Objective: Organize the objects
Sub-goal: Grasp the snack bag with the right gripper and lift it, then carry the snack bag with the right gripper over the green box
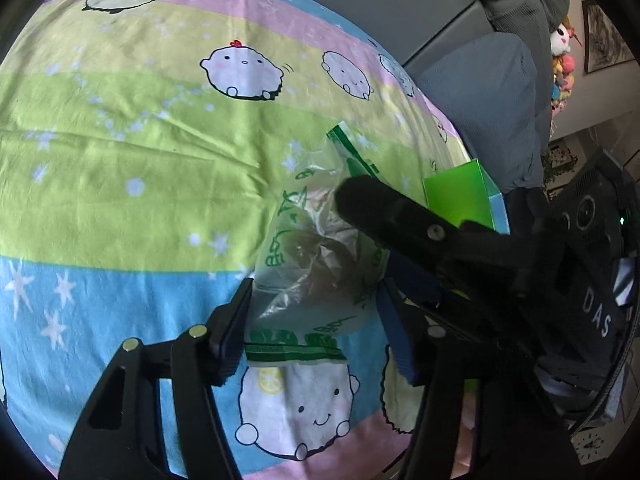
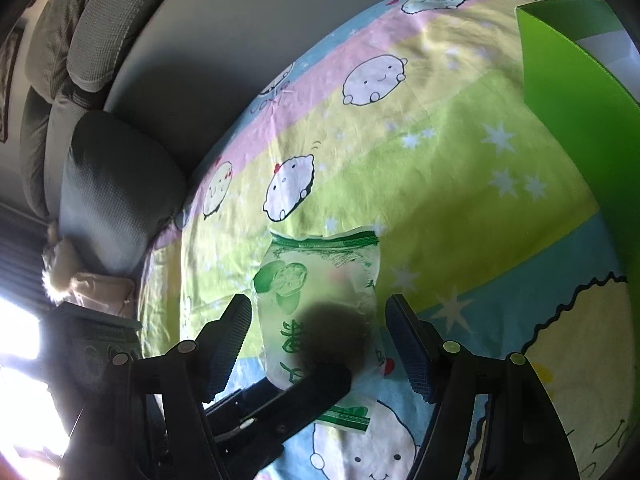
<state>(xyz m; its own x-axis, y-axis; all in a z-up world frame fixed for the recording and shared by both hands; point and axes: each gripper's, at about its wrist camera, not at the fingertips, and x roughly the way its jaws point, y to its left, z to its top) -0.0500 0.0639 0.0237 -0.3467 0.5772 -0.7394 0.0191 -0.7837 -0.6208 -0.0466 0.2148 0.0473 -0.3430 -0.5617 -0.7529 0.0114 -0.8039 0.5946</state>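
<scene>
**Clear plastic pouch lies between two open grippers on the bed**

Clear plastic with green printing and a green sealed strip at each end: this crinkled snack pouch (image 1: 316, 264) (image 2: 320, 300) lies flat on the pastel striped bedsheet (image 1: 132, 168) (image 2: 460, 168), which is printed with round cartoon faces and white stars. Something brownish shows through the film, too blurred to name.

The left gripper (image 1: 316, 328) has its black fingers (image 1: 232, 332) spread wide, one on each side of the pouch's near end. Neither pad visibly presses the plastic, though the left one sits just beside its edge. The right gripper (image 2: 320, 344) also stands open, its ribbed fingers (image 2: 408, 344) well apart on either side of the pouch, with the bag between them and not clamped.

In the left wrist view, one black finger of the right gripper (image 1: 400, 216) reaches in from the right and lies across the pouch's upper part; whether it touches the film cannot be told. In the right wrist view, a blurred dark finger of the left gripper (image 2: 320, 384) crosses the pouch's near end from below.

A bright green box (image 1: 456, 196) (image 2: 580, 128) stands on the sheet near the pouch, on the right in both views. Grey cushions (image 1: 484, 108) (image 2: 116, 184) lie at the bed's edge beyond the sheet.
</scene>
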